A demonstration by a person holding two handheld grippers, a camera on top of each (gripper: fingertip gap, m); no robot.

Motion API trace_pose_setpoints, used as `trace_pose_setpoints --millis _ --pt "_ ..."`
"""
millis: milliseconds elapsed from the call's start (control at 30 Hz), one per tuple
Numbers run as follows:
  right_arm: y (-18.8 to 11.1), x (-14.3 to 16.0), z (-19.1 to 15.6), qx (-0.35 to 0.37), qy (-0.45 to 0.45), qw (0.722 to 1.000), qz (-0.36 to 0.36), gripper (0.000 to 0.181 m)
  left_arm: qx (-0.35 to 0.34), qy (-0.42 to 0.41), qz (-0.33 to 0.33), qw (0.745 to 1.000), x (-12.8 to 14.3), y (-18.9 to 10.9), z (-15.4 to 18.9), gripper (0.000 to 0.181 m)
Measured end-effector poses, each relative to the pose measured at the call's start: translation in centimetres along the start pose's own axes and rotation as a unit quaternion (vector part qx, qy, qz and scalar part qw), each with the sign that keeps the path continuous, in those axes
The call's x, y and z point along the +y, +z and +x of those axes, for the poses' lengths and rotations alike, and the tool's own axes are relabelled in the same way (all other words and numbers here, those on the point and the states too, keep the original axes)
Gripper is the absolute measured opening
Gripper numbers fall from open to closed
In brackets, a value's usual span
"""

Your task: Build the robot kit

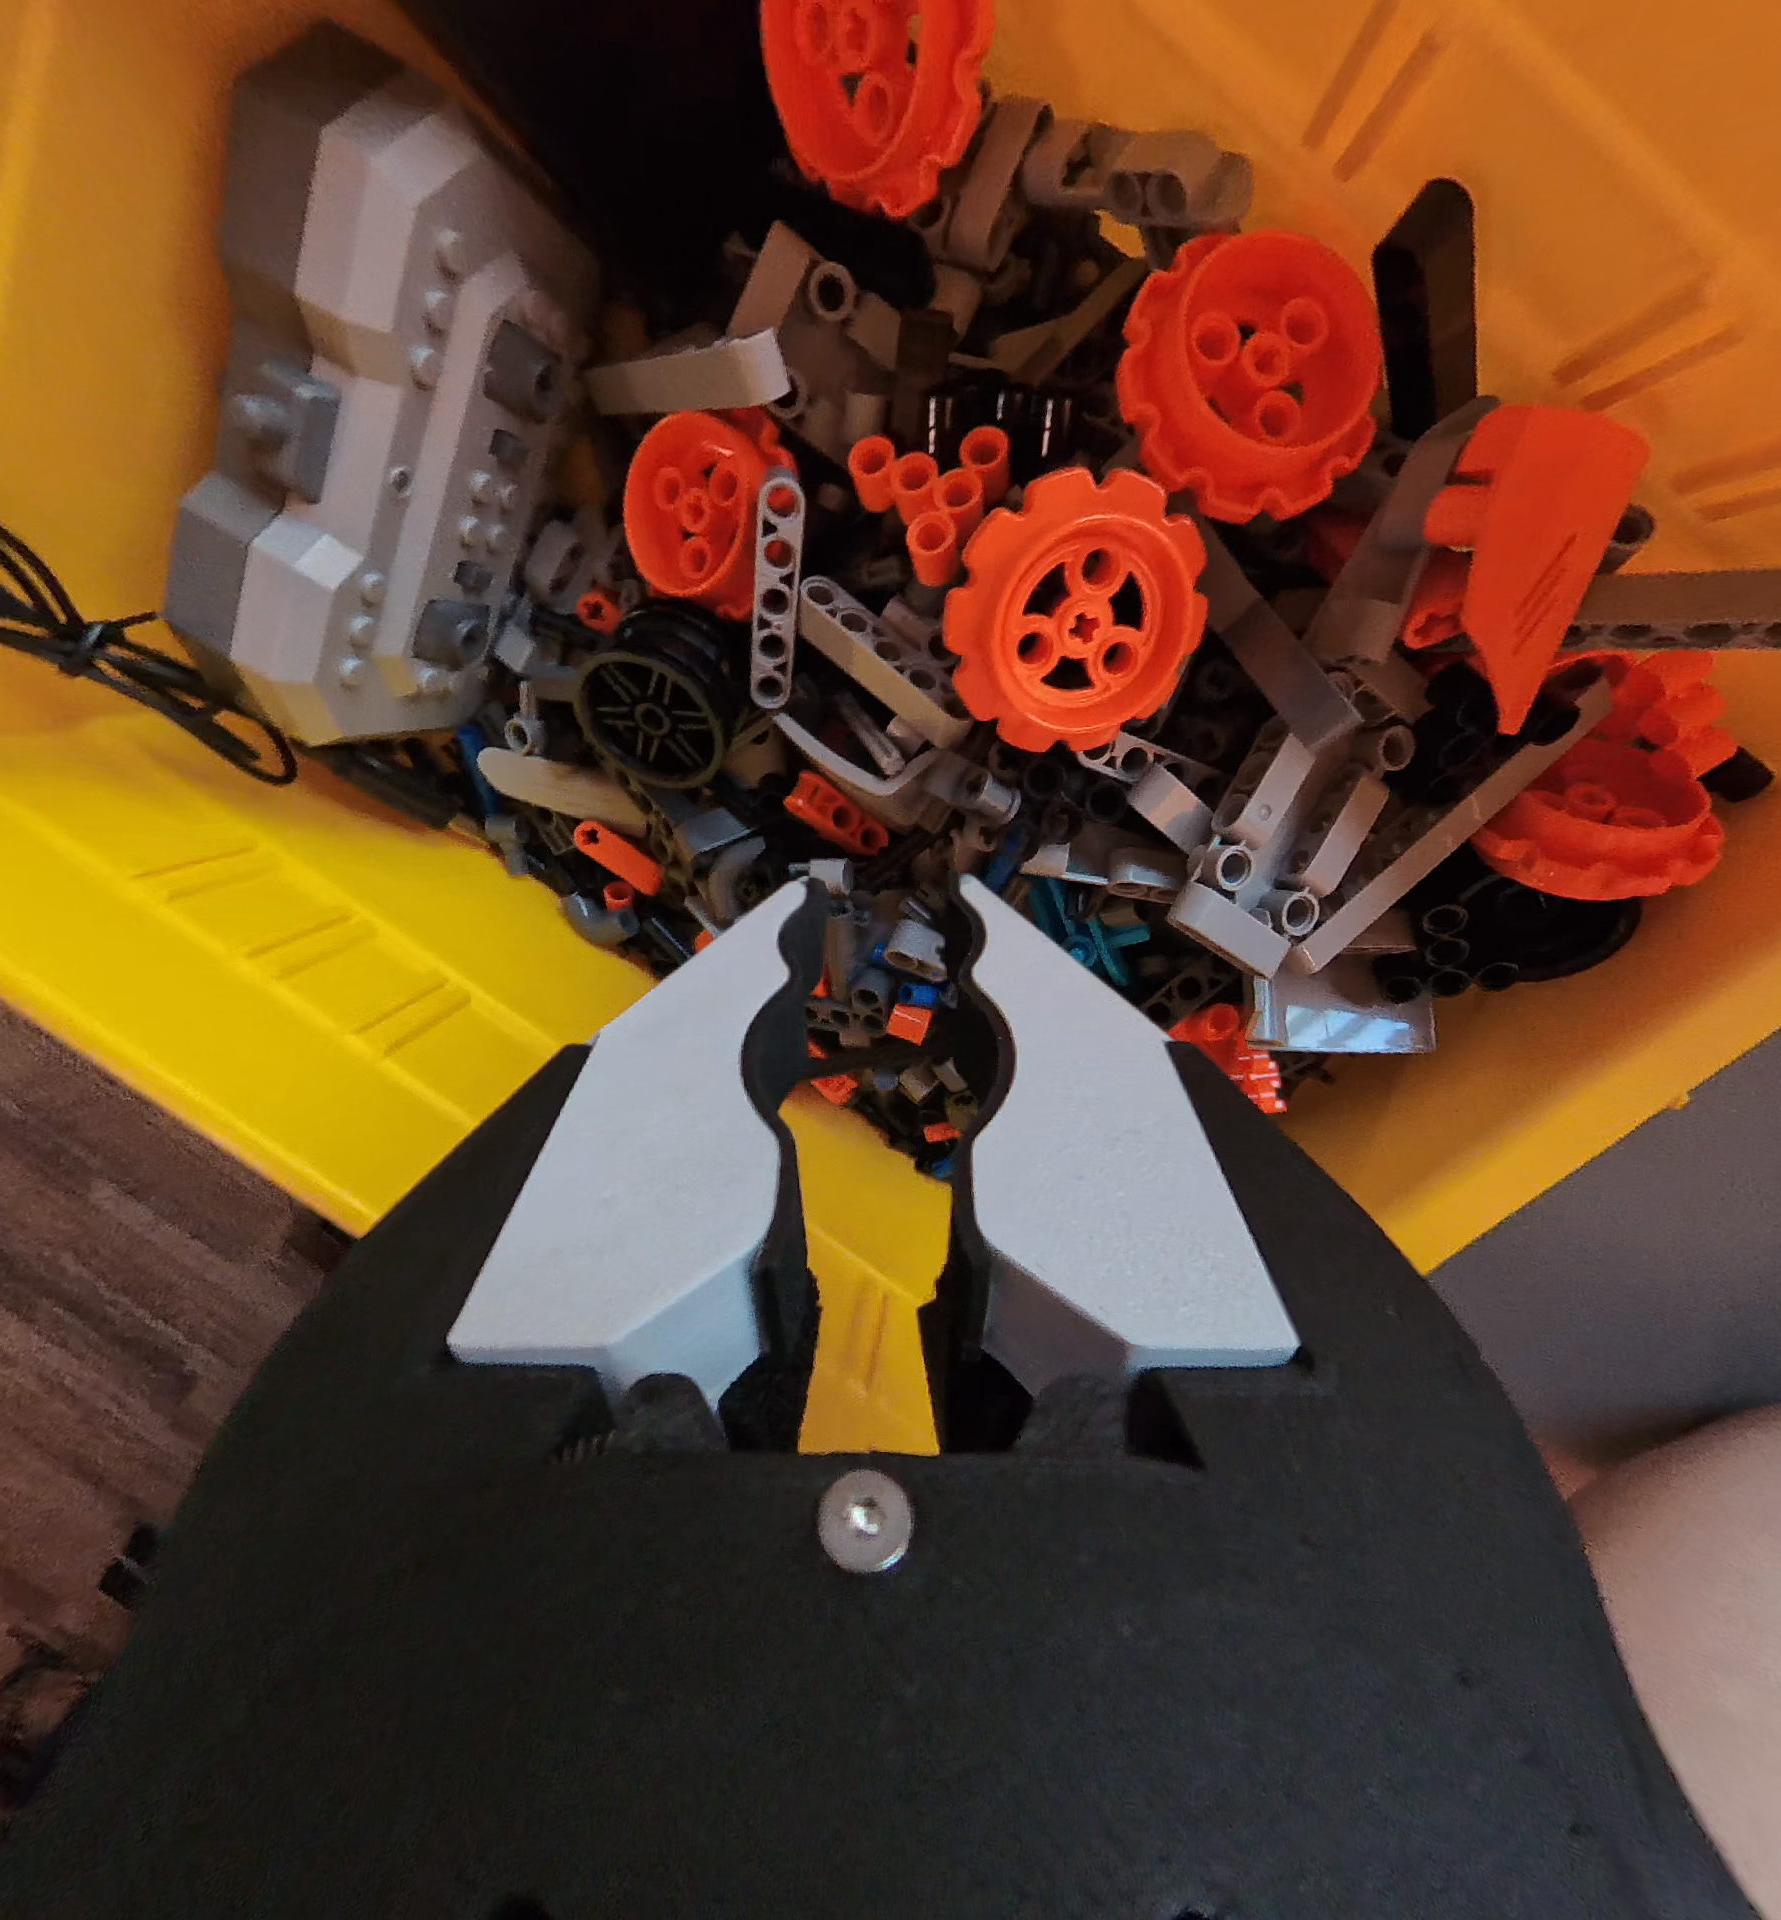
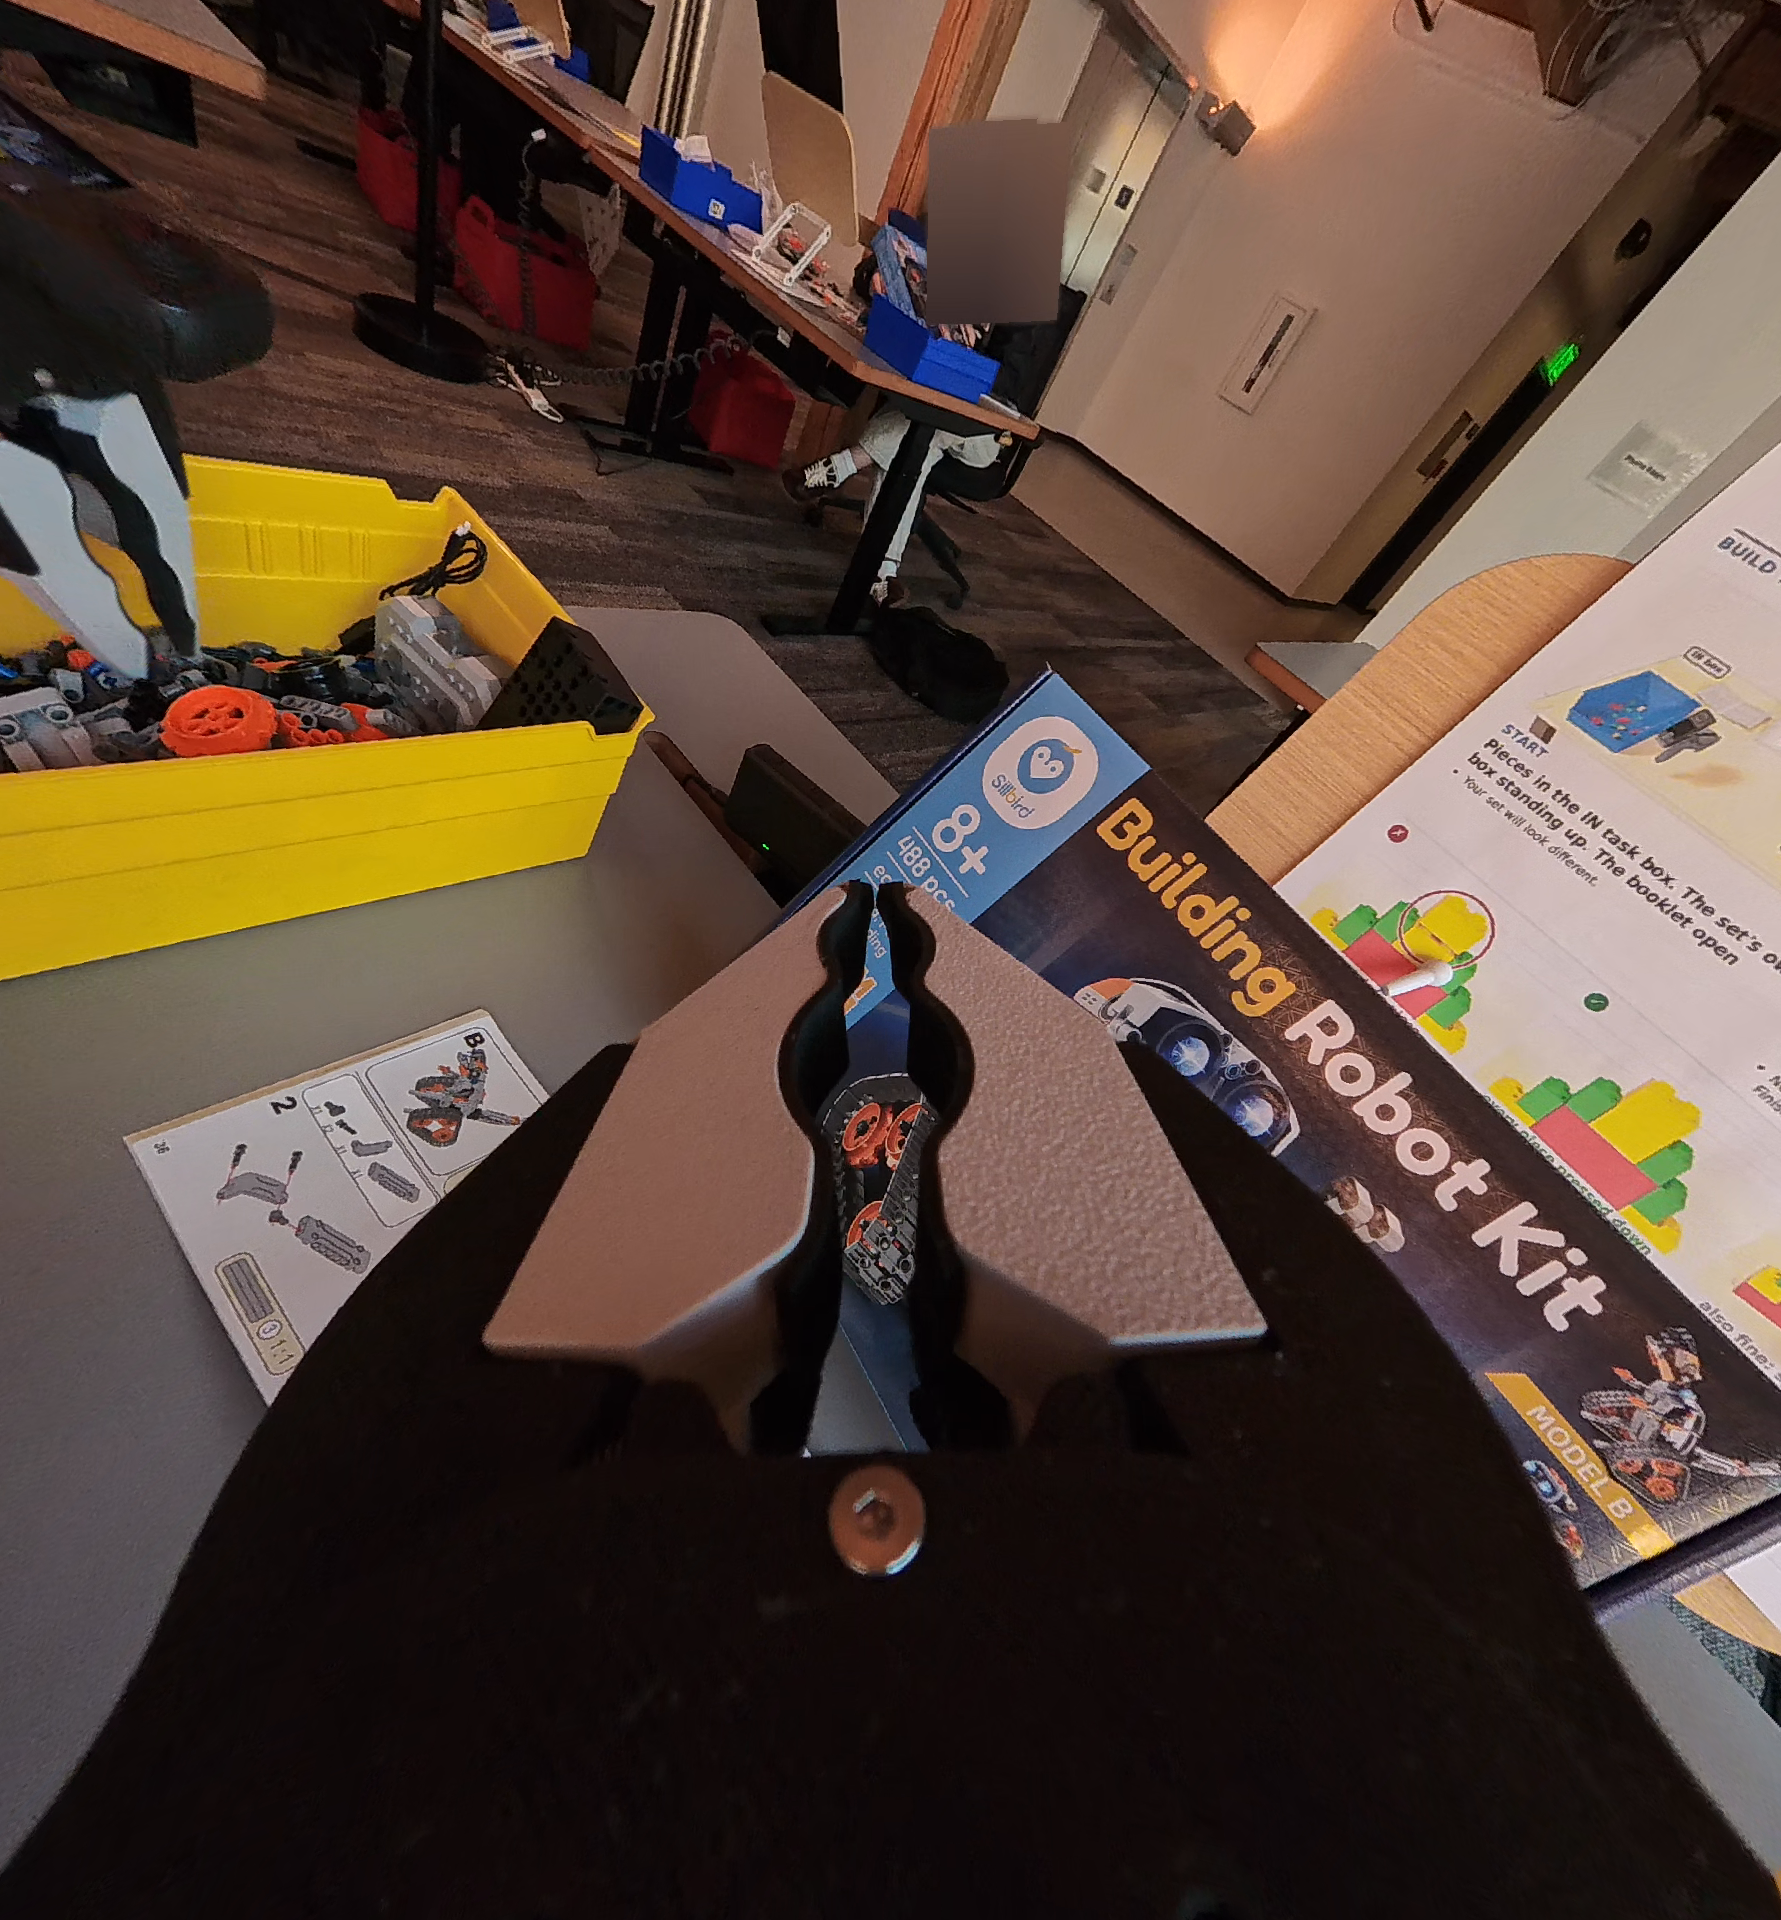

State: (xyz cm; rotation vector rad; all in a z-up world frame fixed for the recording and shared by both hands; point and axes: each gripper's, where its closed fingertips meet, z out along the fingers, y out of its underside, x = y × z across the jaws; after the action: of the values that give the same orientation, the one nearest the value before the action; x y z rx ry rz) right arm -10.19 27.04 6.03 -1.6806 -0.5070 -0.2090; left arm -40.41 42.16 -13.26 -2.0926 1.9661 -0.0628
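left gripper [image 1: 886, 894] is down in the yellow bin [image 1: 190, 935], its tips over the small bits at the near edge of the parts pile [image 1: 969, 675]. fingers apart w/ a clear gap, nothing between them. the side view from the right wrist cam shows the left gripper's tips at the pile surface; can't tell if they touch.

in the bin: a big grey battery/hub block [image 1: 366, 416] by one wall w/ a black cable [image 1: 86, 644] bundled beside it, several orange toothed wheels incl. one mid-pile [image 1: 1073, 608], a black spoked wheel [image 1: 652, 712], grey hole beams, and an orange panel [image 1: 1540, 540] on the far right.

right gripper [image 2: 878, 894] hangs above the kit box [image 2: 1333, 1091], which is blue and dark and lies on the grey table [image 2: 86, 1299]. tips nearly together w/ only a thin slit, nothing held, no contact visible.

an instruction sheet [image 2: 346, 1164] lies flat on the table left of the right gripper. a printed guide page [image 2: 1644, 935] leans on the right, next to the box. bin sits on the table's far left.
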Motion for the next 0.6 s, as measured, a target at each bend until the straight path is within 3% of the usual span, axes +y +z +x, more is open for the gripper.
trace_pose_setpoints --millis 400,600 --pt "0.0 0.1 -0.1 -0.004 0.000 1.000 -0.002 0.003 -0.006 0.050 -0.003 0.999 0.0 1.7 0.0 0.014" --pt "-0.1 0.0 -0.1 -0.004 0.002 1.000 -0.001 0.003 -0.016 0.055 -0.020 0.998 0.6 1.1 0.1 0.004"
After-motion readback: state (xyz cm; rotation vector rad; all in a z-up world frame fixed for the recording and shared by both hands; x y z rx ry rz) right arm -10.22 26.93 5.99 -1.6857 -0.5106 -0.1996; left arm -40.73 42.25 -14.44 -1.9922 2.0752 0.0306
